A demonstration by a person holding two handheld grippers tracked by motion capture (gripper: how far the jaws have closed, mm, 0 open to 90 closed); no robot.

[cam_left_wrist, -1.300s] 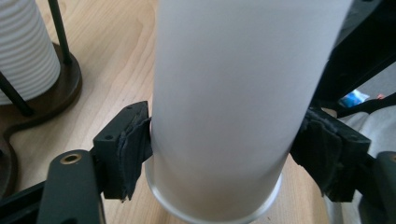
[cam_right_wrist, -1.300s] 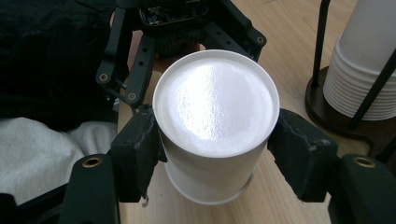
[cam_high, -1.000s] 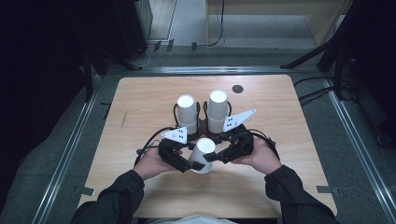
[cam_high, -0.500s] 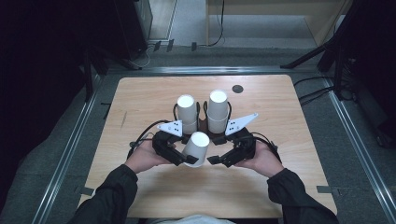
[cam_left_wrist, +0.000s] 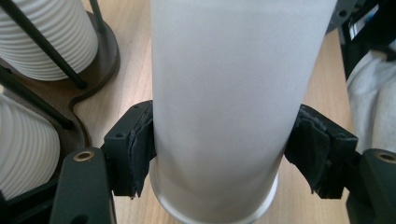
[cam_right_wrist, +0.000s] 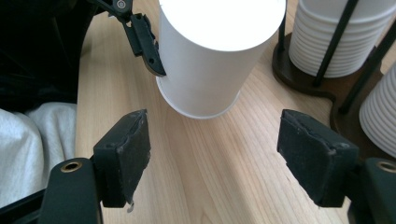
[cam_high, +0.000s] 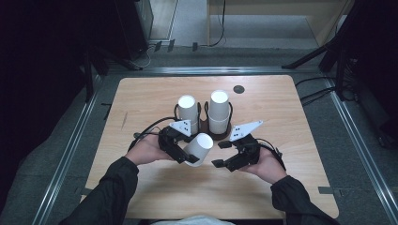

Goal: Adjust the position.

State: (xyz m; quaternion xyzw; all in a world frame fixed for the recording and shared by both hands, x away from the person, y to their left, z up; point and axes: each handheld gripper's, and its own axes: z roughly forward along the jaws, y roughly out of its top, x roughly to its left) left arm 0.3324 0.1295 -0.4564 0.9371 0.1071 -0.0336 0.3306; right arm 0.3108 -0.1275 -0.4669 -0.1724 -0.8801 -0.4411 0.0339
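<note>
A white paper cup [cam_high: 199,147] hangs tilted over the wooden table [cam_high: 291,117], bottom up, rim toward the person. My left gripper [cam_high: 190,157] is shut on it; in the left gripper view both pads [cam_left_wrist: 140,149] press the cup's [cam_left_wrist: 219,93] sides near the rim. My right gripper [cam_high: 220,153] stands open just right of the cup, apart from it. Its jaws sprang wide and have just been closing a little; in the right gripper view only bare wood lies between its pads [cam_right_wrist: 128,149], with the cup [cam_right_wrist: 210,60] ahead.
Behind the hands a dark wooden holder [cam_high: 220,136] carries two upright stacks of white cups [cam_high: 187,112] [cam_high: 219,110] between thin black rods. A small black disc [cam_high: 239,89] sits near the table's far edge. Metal rails run along the floor on both sides.
A second ago both grippers were at the cup. The right one has let go and drawn back to the right. The left has tilted the cup and carried it slightly left.
</note>
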